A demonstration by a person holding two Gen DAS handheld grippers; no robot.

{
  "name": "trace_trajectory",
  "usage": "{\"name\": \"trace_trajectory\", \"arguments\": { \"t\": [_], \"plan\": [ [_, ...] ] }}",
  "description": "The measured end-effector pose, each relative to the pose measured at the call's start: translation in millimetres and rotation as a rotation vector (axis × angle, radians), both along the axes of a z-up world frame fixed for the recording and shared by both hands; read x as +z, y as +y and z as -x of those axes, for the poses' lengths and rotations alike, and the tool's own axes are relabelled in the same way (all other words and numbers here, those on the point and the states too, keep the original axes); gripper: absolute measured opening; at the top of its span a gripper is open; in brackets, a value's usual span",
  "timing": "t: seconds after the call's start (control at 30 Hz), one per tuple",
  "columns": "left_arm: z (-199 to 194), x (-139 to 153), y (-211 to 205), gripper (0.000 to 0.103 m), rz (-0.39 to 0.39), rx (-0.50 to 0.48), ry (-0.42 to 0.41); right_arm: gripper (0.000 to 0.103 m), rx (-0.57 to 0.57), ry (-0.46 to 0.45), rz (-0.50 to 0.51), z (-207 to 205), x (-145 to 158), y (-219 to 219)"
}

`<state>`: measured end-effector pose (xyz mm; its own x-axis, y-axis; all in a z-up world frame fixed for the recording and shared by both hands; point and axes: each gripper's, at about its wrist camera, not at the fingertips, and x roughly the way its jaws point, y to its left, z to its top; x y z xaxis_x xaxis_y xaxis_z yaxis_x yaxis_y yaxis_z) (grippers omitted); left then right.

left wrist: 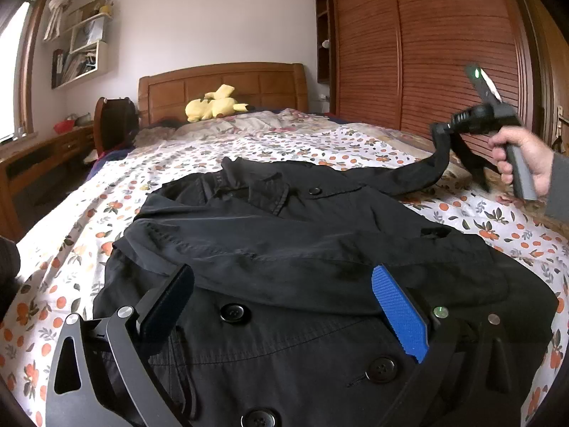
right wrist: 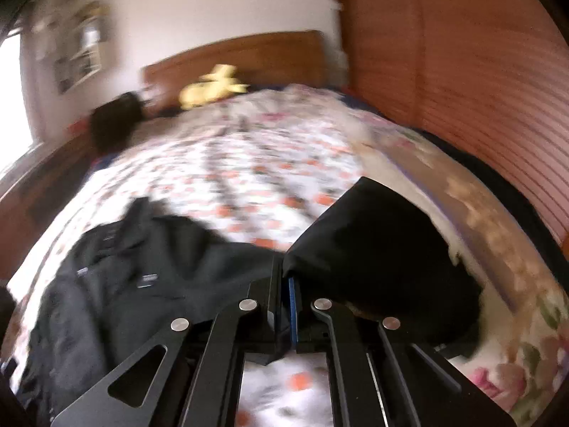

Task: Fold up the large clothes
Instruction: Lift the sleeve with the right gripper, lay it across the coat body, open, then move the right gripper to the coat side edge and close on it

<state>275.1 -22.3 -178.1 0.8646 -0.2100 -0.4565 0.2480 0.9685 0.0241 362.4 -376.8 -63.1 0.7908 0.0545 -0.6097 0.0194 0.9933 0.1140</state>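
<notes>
Black coat [left wrist: 291, 249] lies spread across the near part of the bed, its collar toward the far headboard and its buttoned front running toward the near edge, so the long axis goes near to far. One sleeve [left wrist: 402, 174] stretches out to the right from the shoulder and rises off the cover at its end. There the right gripper [left wrist: 441, 135] has its fingers pressed together on the cuff; in the right wrist view the dark cloth [right wrist: 373, 249] bunches just past the closed fingertips of that gripper [right wrist: 286, 277], and the picture is smeared with motion. A hand [left wrist: 522, 160] in a grey sleeve grips the handle at the right edge.

Over the lower front of the coat, the left gripper [left wrist: 281, 306] stands spread wide, one black finger at left and one blue-padded finger [left wrist: 400, 313] at right, with nothing pinched between them; a fold of cloth and a button [left wrist: 234, 312] lie in the gap.

The bed wears a white cover [left wrist: 213, 149] printed with oranges and leaves. A wooden headboard [left wrist: 224, 85] stands at the far end with a yellow plush toy [left wrist: 213, 105] before it. A slatted wooden wardrobe [left wrist: 426, 42] fills the right wall, just beside the bed. Shelves [left wrist: 85, 42] hang on the left wall above a wooden desk [left wrist: 42, 149].

Bare cover lies open beyond the collar and along the left side; to the right, only a narrow strip of cover separates the coat from the bed's edge.
</notes>
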Motion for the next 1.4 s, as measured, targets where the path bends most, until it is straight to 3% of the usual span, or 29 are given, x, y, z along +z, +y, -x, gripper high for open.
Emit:
{"name": "trace_trajectory", "arguments": {
  "t": [0.13,0.27,0.5,0.73,0.9,1.0,1.27,1.4],
  "plan": [
    [-0.2,0.3,1.4,0.101,0.009,0.000,0.004,0.003,0.133,-0.009,0.001,18.0,15.7,55.1],
    [-1.7,1.0,3.6,0.101,0.018,0.001,0.011,0.003,0.208,0.025,0.016,26.3,12.2,96.3],
    [-0.6,5.3,10.0,0.101,0.047,0.002,0.012,0.003,0.248,0.106,0.070,33.5,-10.3,139.1],
    [5.0,9.6,14.9,0.101,0.056,-0.011,0.009,0.005,0.244,0.209,0.094,44.6,-41.1,160.9],
    [11.6,13.9,19.6,0.101,0.057,-0.021,0.001,0.012,0.245,0.219,0.129,57.4,-52.3,174.2],
    [15.8,15.8,22.2,0.101,0.058,-0.029,0.000,0.020,0.239,0.196,0.133,67.2,-48.8,177.4],
    [25.4,23.2,25.5,0.101,0.077,-0.049,-0.005,0.025,0.235,0.131,0.145,88.7,-20.7,167.9],
    [31.2,27.1,24.6,0.101,0.072,-0.058,-0.020,0.041,0.198,0.104,0.154,89.9,-8.0,152.7]
  ]
}}
